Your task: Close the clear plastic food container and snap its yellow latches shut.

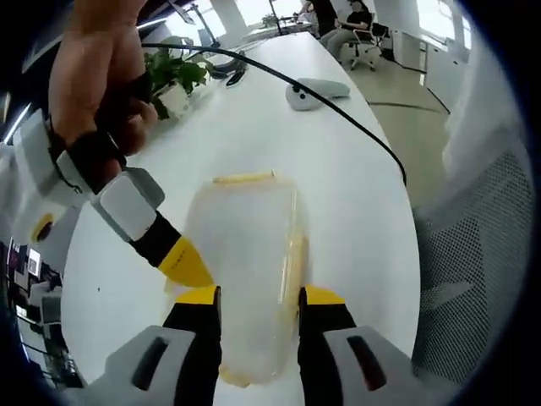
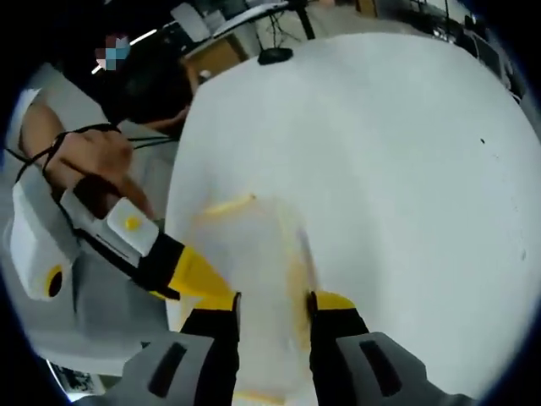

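The clear plastic food container point(image 1: 245, 254) lies on the white table point(image 1: 338, 194), lid on top. One yellow latch point(image 1: 243, 178) shows at its far end and another along its right side point(image 1: 296, 262). My left gripper point(image 1: 259, 304) has a jaw against each side of the container's near end, shut on it. The right gripper's yellow-tipped finger point(image 1: 184, 262) touches the container's left side, a hand behind it. In the right gripper view the container point(image 2: 262, 254) sits between my right gripper's point(image 2: 272, 313) jaws. The left gripper's yellow finger point(image 2: 190, 275) comes in from the left.
A potted plant point(image 1: 173, 76), a black cable point(image 1: 338, 110) and a grey mouse-like object point(image 1: 317, 89) lie farther along the table. A mesh office chair point(image 1: 482, 245) stands off the right edge. A person sits at the far end of the room.
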The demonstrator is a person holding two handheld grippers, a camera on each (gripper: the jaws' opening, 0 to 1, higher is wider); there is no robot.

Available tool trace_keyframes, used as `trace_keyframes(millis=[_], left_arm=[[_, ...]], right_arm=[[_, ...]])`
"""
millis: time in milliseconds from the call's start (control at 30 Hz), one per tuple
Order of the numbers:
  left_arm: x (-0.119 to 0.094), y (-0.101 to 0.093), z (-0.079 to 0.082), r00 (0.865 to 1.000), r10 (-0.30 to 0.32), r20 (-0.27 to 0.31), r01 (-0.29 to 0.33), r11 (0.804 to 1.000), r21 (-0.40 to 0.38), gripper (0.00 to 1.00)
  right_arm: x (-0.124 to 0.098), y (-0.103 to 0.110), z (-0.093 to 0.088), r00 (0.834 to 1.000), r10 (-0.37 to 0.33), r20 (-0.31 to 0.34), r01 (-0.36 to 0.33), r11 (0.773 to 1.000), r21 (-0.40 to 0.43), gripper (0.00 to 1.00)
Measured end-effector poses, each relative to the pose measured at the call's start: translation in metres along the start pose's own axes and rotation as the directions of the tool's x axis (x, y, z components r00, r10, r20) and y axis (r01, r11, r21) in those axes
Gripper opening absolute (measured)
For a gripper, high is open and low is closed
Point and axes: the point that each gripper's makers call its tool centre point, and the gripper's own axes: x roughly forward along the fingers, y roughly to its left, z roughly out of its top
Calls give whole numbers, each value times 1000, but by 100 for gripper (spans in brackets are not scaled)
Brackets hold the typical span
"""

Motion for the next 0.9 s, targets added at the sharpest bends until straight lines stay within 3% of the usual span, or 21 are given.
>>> trace_keyframes(millis=[467, 900], left_arm=[[4, -1, 5, 1000, 20, 2, -20, 1000, 18, 36], [4, -4, 8, 1000, 26, 3, -27, 999, 22, 37]], right_arm=[[0, -1, -5, 999, 17, 32, -18, 1000, 23, 33], [-1, 0, -3, 998, -40, 40, 39, 998, 40, 33]])
